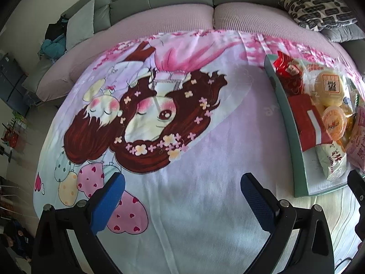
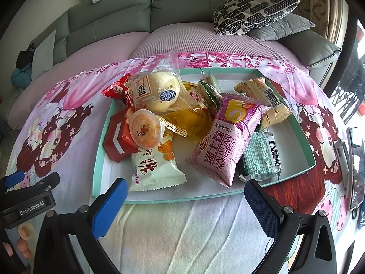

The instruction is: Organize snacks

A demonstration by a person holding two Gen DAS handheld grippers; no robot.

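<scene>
**Q:** where were your grippers at that point?

**A:** Both were spread wide with nothing between the blue pads. My left gripper (image 1: 182, 196) pointed forward and low, the right gripper (image 2: 186, 202) did the same beside it. From the right wrist cam I could see the left one off to the side, with my fingers (image 2: 24, 246) wrapped under it.

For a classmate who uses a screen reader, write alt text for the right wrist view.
A shallow teal-edged tray on a cartoon-print cloth holds a heap of wrapped snacks, with a pink Swiss roll packet in the middle. The open right claw hovers just before the tray, holding nothing.
</scene>
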